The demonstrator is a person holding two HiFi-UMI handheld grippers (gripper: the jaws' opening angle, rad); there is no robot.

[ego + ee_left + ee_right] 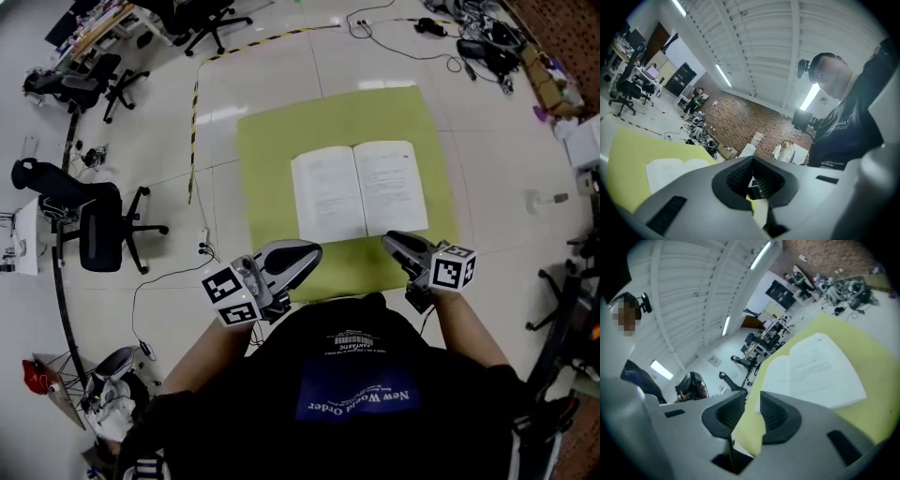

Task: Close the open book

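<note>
An open book (pixel 361 187) lies flat, pages up, on a yellow-green mat (pixel 281 141) on the floor. My left gripper (pixel 314 251) hovers over the mat's near left edge, short of the book, and its jaw tips meet. The right gripper (pixel 389 239) hangs near the book's lower right corner, apart from it. In the left gripper view the left gripper (pixel 752 161) is shut and empty, with the book (pixel 670 168) off to the left. In the right gripper view the right gripper (pixel 751 399) stands slightly open with nothing between its pads; the book (pixel 815 371) lies beyond.
A black office chair (pixel 103 220) stands left of the mat and another (pixel 211 19) at the back. Black-and-yellow tape (pixel 195 103) runs along the mat's left side. Cables and gear (pixel 478 42) clutter the far right. The person's dark shirt (pixel 366 394) fills the foreground.
</note>
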